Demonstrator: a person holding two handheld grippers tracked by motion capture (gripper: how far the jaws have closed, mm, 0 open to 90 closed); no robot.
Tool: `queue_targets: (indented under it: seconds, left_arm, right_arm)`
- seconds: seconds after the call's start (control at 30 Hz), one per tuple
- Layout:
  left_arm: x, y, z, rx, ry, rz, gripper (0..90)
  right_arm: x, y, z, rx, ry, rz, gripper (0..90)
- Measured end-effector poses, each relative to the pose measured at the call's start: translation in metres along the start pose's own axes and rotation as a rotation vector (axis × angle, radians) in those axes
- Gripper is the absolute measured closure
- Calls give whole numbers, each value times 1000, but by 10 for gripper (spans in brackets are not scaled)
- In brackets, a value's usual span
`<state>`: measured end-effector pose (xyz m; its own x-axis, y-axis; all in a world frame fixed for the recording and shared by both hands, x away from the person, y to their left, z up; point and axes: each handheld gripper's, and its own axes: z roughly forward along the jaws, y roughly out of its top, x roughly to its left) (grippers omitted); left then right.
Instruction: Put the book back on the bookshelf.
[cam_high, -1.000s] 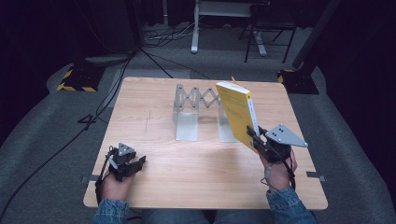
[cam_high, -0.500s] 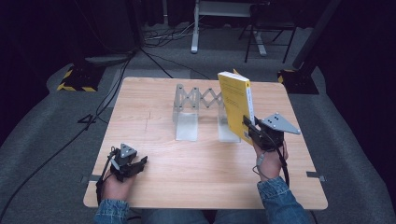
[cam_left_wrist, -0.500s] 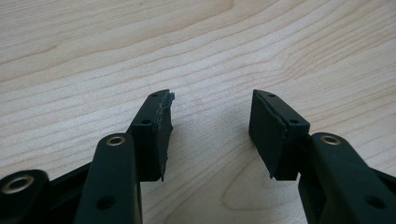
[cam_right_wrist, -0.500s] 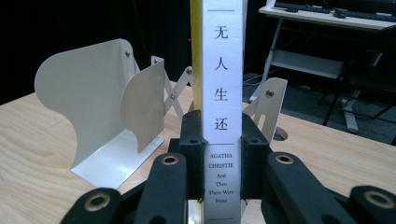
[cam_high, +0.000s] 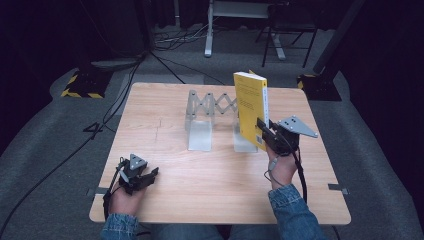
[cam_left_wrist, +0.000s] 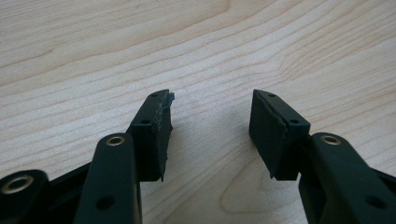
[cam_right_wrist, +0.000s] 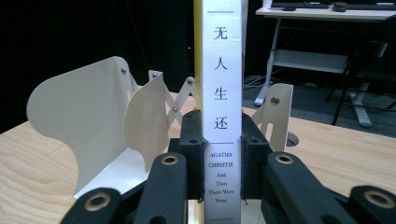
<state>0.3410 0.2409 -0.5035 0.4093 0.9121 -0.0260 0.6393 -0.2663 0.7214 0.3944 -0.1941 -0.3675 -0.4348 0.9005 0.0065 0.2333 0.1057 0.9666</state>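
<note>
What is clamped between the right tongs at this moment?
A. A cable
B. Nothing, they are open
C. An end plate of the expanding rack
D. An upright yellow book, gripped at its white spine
D: the right tongs press both sides of the yellow book, whose white spine faces the right gripper view.

The right tongs (cam_right_wrist: 223, 168) clamp a book (cam_right_wrist: 223, 93) by its white spine, which stands upright between the black pads. The spine carries Chinese characters above the words Agatha Christie, And Then There Were None. Behind it stands a white folding rack (cam_right_wrist: 88, 130) with scissor links, resting on the tabletop (cam_right_wrist: 28, 172). A desk (cam_right_wrist: 327, 18) stands in the dark background.
</note>
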Motion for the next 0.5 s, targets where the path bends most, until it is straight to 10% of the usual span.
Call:
queue_targets:
  seconds: [0.5]
  left_arm:
    - [-1,-1,0,-3,3,6,492]
  right_arm:
    - [2,-2,17,-30,-47,37,763]
